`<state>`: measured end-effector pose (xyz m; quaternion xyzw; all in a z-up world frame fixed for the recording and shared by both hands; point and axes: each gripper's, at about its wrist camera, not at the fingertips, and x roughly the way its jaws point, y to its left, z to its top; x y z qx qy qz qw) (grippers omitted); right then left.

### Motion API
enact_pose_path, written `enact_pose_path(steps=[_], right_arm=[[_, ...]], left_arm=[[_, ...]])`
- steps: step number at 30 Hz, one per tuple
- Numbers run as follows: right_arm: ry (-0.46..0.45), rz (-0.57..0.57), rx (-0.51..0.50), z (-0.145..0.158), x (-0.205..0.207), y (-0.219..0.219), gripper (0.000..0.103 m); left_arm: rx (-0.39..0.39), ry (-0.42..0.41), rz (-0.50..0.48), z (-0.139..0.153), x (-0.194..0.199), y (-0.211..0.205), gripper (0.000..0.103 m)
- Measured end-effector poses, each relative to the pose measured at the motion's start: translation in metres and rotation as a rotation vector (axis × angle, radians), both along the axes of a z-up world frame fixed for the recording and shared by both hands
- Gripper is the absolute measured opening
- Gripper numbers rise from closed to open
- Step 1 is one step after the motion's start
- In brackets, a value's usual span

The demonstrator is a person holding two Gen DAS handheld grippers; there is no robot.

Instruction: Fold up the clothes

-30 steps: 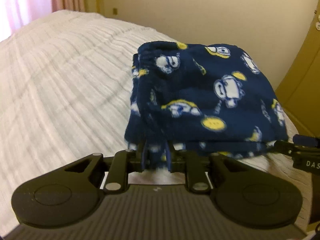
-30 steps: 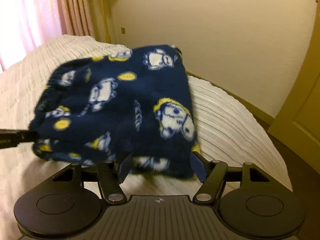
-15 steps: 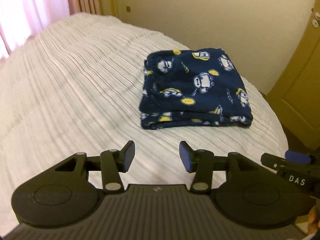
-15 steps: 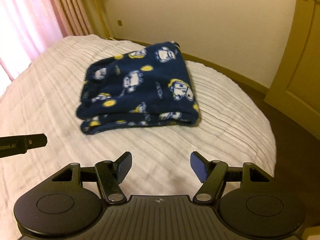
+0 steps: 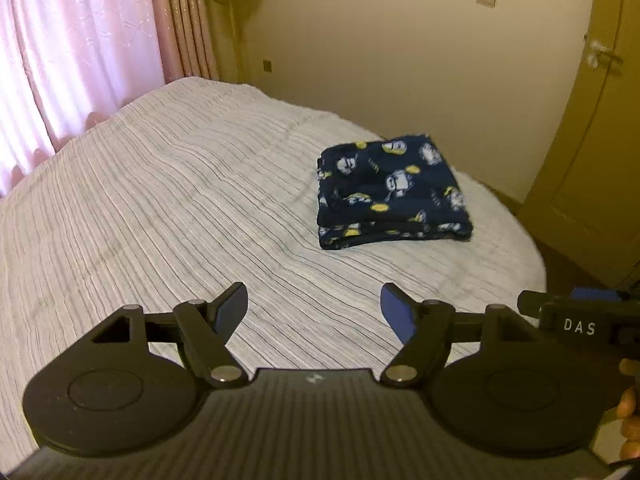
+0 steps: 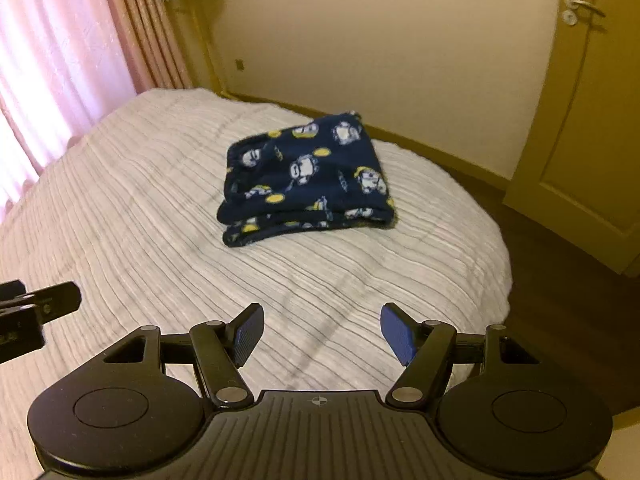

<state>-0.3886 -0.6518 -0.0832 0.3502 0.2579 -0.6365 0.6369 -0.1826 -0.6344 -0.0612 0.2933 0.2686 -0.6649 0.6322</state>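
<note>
Navy printed garment folded, lying on far right of bed. Left gripper just released, empty; right gripper spread, empty. Seemingly nothing left.

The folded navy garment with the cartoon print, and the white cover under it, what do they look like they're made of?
The folded navy cartoon-print garment looks like plush fleece: thick, fuzzy, matte, with soft rounded fold edges. The white ribbed bed cover looks like a crinkled or quilted woven fabric, likely cotton, going by its fine ridges and dull finish; the exact fibre can't be told.
</note>
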Motion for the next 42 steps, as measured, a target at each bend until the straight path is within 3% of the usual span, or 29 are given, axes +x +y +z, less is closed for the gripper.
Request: enact_pose_path(steps=[9,20,30,42], right_arm=[[0.007,-0.040,-0.010,0.028,0.008,0.054,0.068],[0.007,-0.049,0.001,0.038,0.000,0.090,0.068],[0.021,-0.059,0.079,0.036,-0.008,0.090,0.068],[0.044,-0.026,0.088,0.033,-0.006,0.057,0.068]], left_arm=[[-0.037,0.006,0.000,0.028,0.004,0.044,0.071],[0.035,0.009,-0.036,0.023,-0.012,0.069,0.071],[0.098,0.006,-0.077,0.011,-0.029,0.064,0.071],[0.121,-0.032,-0.067,0.001,-0.035,0.023,0.071]])
